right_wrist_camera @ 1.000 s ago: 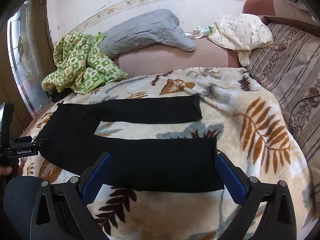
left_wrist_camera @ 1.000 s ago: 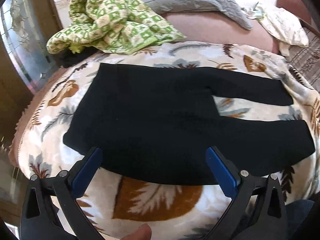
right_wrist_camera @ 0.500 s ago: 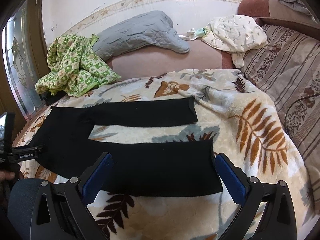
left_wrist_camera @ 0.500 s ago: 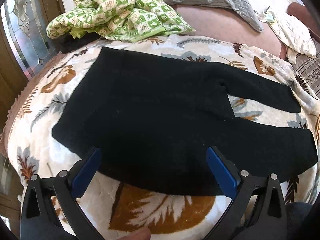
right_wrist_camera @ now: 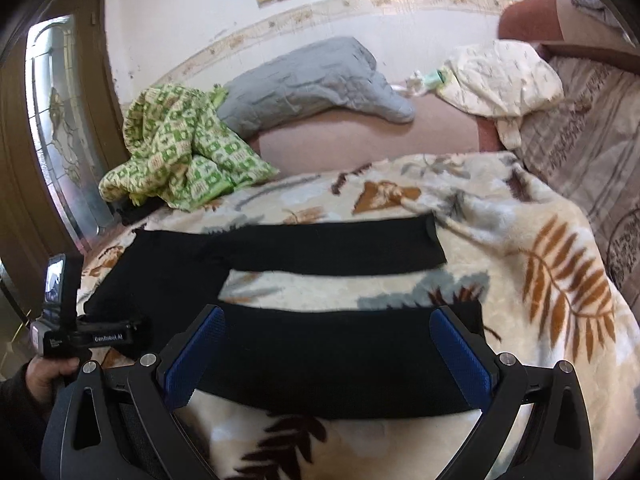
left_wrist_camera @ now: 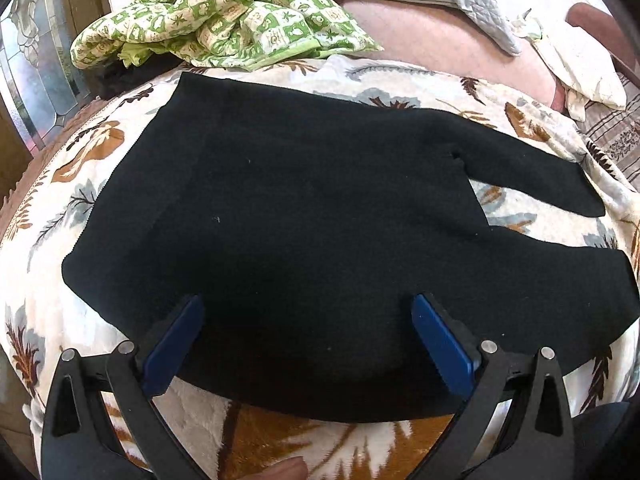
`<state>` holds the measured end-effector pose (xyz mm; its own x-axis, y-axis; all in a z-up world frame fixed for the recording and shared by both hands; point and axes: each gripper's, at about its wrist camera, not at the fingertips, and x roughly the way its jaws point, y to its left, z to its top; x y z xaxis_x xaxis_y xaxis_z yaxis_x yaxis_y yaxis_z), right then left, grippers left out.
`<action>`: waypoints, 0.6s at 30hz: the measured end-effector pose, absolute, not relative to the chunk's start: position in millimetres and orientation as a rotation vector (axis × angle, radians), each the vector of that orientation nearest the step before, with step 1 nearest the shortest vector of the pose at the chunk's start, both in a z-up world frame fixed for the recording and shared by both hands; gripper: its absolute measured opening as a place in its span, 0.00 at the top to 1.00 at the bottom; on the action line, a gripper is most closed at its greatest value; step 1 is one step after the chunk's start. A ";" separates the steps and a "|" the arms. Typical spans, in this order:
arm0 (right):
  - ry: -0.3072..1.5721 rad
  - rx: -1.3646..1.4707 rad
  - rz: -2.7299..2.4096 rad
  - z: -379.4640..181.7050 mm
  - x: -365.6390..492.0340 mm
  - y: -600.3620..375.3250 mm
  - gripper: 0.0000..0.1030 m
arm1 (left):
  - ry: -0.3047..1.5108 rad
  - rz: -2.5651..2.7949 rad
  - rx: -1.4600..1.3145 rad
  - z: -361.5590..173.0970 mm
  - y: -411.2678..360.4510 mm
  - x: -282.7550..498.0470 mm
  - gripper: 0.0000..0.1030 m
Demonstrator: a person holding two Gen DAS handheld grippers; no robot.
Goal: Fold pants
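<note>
Black pants [left_wrist_camera: 312, 216] lie spread flat on a leaf-patterned blanket [left_wrist_camera: 72, 160], waist to the left, two legs running right. My left gripper [left_wrist_camera: 308, 320] is open and empty, its blue pads over the near edge of the waist part. My right gripper [right_wrist_camera: 326, 328] is open and empty, its pads straddling the near leg [right_wrist_camera: 340, 360] close to its cuff. The far leg [right_wrist_camera: 336, 248] lies parallel behind it. The left gripper's body [right_wrist_camera: 64, 320] shows at the left of the right wrist view.
A green checked cloth [left_wrist_camera: 224, 12] is bunched at the blanket's far left. A grey quilted pillow [right_wrist_camera: 308, 84] and a cream cloth [right_wrist_camera: 504, 76] lie behind on the pink bed. A striped cover [right_wrist_camera: 592, 168] lies to the right, a glass door [right_wrist_camera: 60, 132] to the left.
Both grippers have moved forward and down toward the pants. The left pads now overlap the waist edge and the right pads straddle the near leg. Both stay open.
</note>
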<state>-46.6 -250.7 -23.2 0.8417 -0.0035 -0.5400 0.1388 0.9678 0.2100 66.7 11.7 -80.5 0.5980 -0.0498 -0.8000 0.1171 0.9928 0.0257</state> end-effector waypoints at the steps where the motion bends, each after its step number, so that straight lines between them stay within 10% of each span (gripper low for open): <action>1: 0.567 0.245 -0.070 -23.7 -45.9 -249.6 0.00 | 0.921 -0.097 0.074 -80.1 13.1 66.5 0.00; 18: 0.632 0.259 -0.124 -22.0 -49.7 -258.8 0.00 | 0.912 -0.072 0.121 -77.4 7.8 63.7 0.00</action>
